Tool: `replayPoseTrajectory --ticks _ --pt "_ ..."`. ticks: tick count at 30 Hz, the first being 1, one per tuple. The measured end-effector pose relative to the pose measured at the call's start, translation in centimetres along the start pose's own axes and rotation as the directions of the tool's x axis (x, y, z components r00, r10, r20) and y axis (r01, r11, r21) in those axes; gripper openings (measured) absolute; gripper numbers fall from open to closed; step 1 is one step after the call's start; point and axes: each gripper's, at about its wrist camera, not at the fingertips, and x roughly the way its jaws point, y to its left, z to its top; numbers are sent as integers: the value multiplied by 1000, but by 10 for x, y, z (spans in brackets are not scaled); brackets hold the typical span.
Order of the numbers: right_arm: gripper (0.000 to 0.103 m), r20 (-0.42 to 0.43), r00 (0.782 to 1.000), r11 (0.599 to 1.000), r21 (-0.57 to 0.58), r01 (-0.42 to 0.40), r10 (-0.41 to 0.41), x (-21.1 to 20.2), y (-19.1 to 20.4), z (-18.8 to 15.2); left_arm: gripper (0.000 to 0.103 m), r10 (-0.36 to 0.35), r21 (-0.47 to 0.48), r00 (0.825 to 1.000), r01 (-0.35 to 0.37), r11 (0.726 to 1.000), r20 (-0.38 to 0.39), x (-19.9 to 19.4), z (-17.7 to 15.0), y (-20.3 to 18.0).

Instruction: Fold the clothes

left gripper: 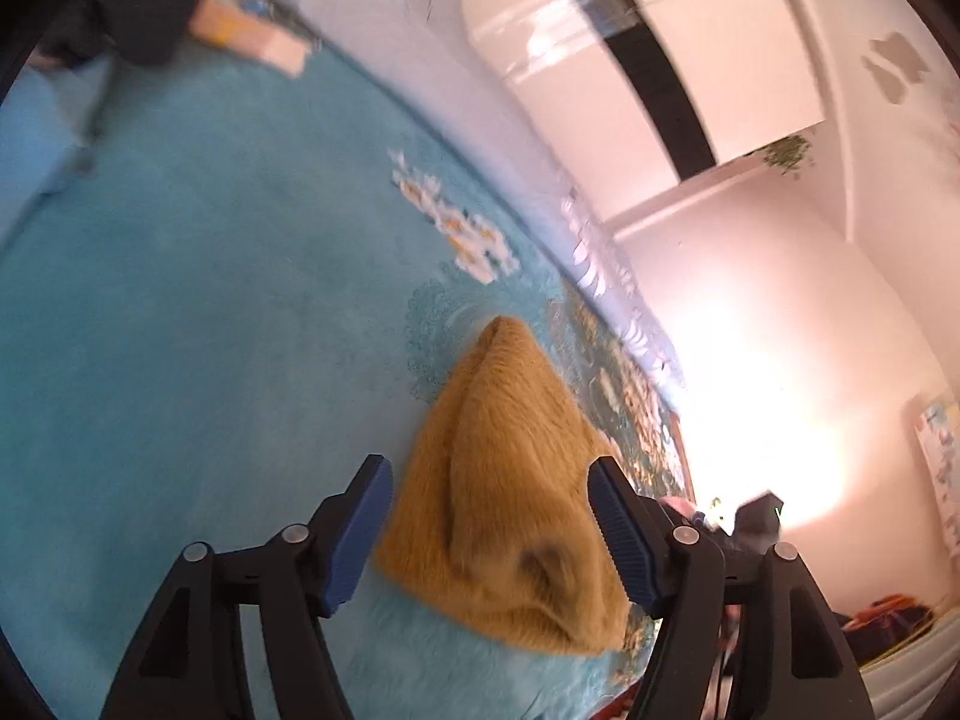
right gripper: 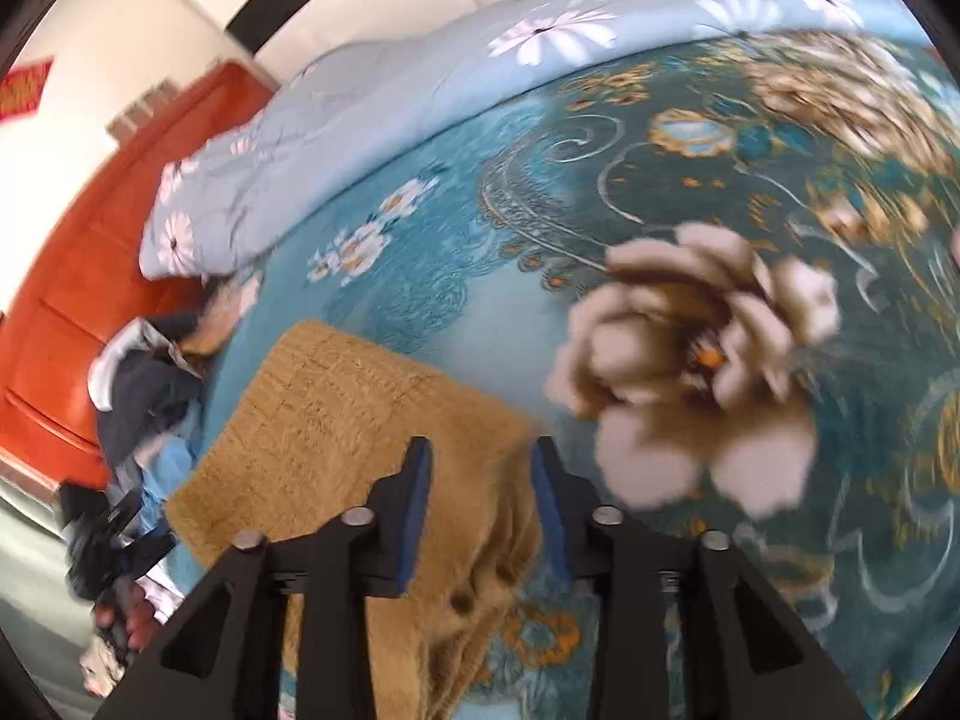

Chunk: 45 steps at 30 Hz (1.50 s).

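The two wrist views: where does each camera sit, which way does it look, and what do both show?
Left wrist: sits on the left claw, looks down and forward over the tan fuzzy garment on the teal bedspread; its own two blue-padded fingers show, open, astride the cloth.
Right wrist: sits on the right claw, looks down at the same garment and the bedspread's big flower; its fingers show, cloth between them.
Shared: garment, bedspread, pale floral quilt.

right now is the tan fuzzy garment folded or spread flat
Folded: the tan fuzzy garment lies doubled into a compact block on the teal blanket, with a crumpled end near the camera.
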Motion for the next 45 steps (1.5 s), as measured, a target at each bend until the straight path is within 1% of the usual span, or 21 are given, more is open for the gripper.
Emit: replayPoseTrajectory --ticks 1,2,5,7,8,11,13,17,21,24,26,27,28,30,33,35,39,41,43,44,45 --pt "49 4 1000 999 16 -28 28 -4 -3 -7 72 7 -14 1000 -7 1000 -27 10 4 1" --pt "53 4 999 998 27 -52 52 -7 -5 -13 72 11 -21 999 -12 1000 -52 18 5 2" --pt "56 -11 993 992 63 -113 113 -10 -10 -38 72 27 -22 992 -30 999 -124 38 -1 6" --pt "66 -25 988 985 87 -150 153 -6 -12 -54 73 84 18 987 -82 996 -136 43 -10 8" --pt "66 -31 986 982 98 -159 163 -4 -13 -61 73 113 35 984 -109 993 -139 44 -14 10" --pt "66 -57 980 974 136 -181 190 7 -16 -77 74 100 62 986 -92 994 -136 42 -19 14" --pt "66 -65 977 969 159 -190 203 16 -16 -82 75 114 73 982 -104 992 -149 44 -19 12" --pt "66 -36 967 949 207 -238 251 29 -12 -83 79 129 82 978 -117 990 -164 49 -21 7" --pt "68 -6 970 944 233 -235 243 32 -6 -88 79 94 45 981 -87 995 -172 43 -25 9" --pt "68 -12 953 924 246 -291 303 35 -2 -93 78 43 1 980 -44 999 -192 41 -32 12" --pt "66 -9 955 929 238 -285 295 35 1 -96 76 37 -17 984 -40 999 -176 36 -37 13" --pt "60 -11 957 931 236 -279 290 34 2 -97 70 34 -26 985 -39 999 -168 33 -39 14" --pt "47 -9 957 929 245 -279 290 33 1 -97 58 39 -31 987 -44 999 -159 31 -42 15" --pt "34 1 952 917 268 -295 306 28 -2 -97 50 35 -43 989 -42 998 -145 24 -49 15" --pt "27 19 945 905 282 -320 328 17 -9 -96 45 -43 -86 988 30 996 -151 11 -69 12" --pt "25 30 942 903 277 -328 333 6 -14 -95 45 -92 -86 982 79 993 -164 2 -88 8" --pt "23 39 947 910 267 -317 318 -12 -30 -98 48 -37 -68 985 26 997 -171 0 -110 18" --pt "23 37 958 919 275 -284 285 -14 -35 -100 49 -74 -119 985 55 991 -158 0 -108 25" --pt "25 33 971 930 282 -235 235 -16 -40 -102 56 -74 -116 986 57 992 -147 -4 -104 22" --pt "25 48 973 932 277 -232 228 -17 -41 -103 59 -52 -86 990 41 995 -129 -8 -101 18" --pt "25 62 973 935 271 -230 222 -19 -42 -103 67 -26 -52 994 20 998 -104 -13 -97 12"
